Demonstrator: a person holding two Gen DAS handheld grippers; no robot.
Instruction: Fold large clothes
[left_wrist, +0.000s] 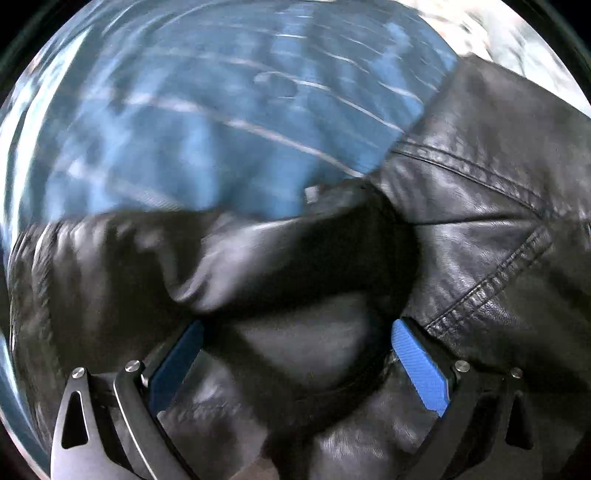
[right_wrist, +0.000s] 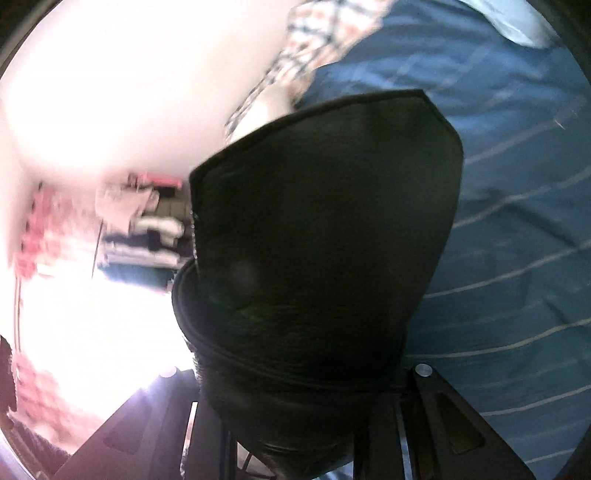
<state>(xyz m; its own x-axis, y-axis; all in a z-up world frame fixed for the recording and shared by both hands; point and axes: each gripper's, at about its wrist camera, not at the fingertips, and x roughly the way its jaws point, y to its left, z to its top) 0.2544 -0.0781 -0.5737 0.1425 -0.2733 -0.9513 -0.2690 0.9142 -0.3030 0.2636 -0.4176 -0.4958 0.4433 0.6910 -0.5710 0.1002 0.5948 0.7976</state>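
The black leather jacket (left_wrist: 480, 206) lies on the blue striped bed (left_wrist: 207, 122). The left hand-held gripper (left_wrist: 295, 354) gapes wide; the right hand-held gripper (right_wrist: 306, 417) pinches a flap. Slick leather may slip free.

We count one black leather jacket (left_wrist: 480, 206), lying on one blue striped bedsheet (left_wrist: 207, 122). Two grippers: the left gripper (left_wrist: 297, 332) and the right gripper (right_wrist: 295, 417), each against the jacket.

Both wrist views sit very close over the black leather jacket (left_wrist: 480, 206), sharing the blue striped bedding (right_wrist: 517, 184).
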